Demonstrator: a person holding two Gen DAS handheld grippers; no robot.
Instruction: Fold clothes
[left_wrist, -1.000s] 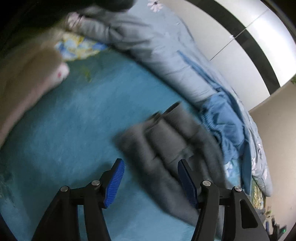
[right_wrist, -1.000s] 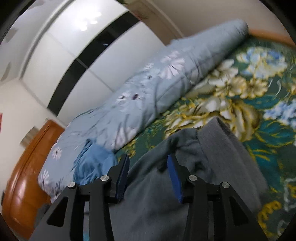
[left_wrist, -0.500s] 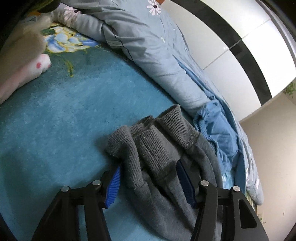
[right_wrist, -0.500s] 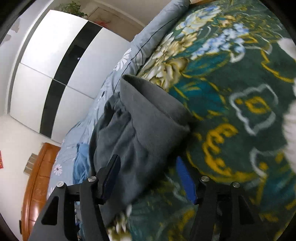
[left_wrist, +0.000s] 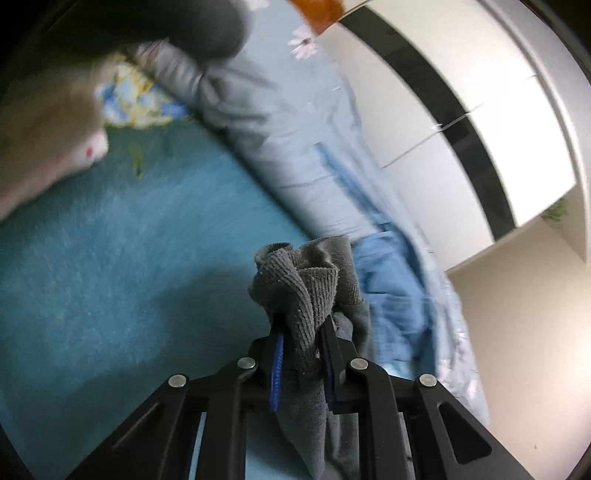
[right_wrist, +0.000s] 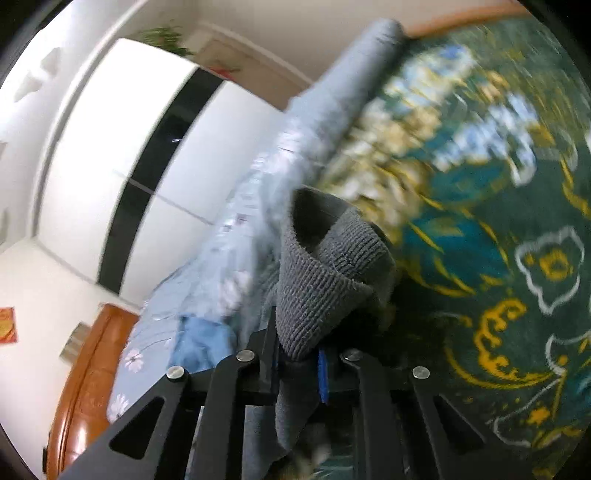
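Closed now on cloth that half a second ago lay loose between open jaws: left tongs (left_wrist: 301, 354) pinched tight on the ribbed hem of the grey knit garment (left_wrist: 306, 295), right tongs (right_wrist: 299, 365) clamped likewise on another ribbed edge of the same garment (right_wrist: 325, 273). Bunched above each pair of blue pads, with the rest hanging down past the black arms and hiding the bed just below. Lifted off the bedspread in both views, as far as the blur allows.

Around the left grip: teal bedspread (left_wrist: 110, 277) underneath, rolled pale-blue floral duvet (left_wrist: 280, 122) beyond, crumpled blue cloth (left_wrist: 391, 280) just beside the garment on the far side. Pinkish soft thing (left_wrist: 44, 147) at the left edge, too blurred to name.

Around the right grip: dark green bedspread with yellow and white flowers (right_wrist: 517, 258) to the right, the same duvet (right_wrist: 332, 110) running along its far edge, orange-brown wooden headboard (right_wrist: 85, 387) at lower left, white wardrobe with a black stripe (right_wrist: 147, 147) behind.
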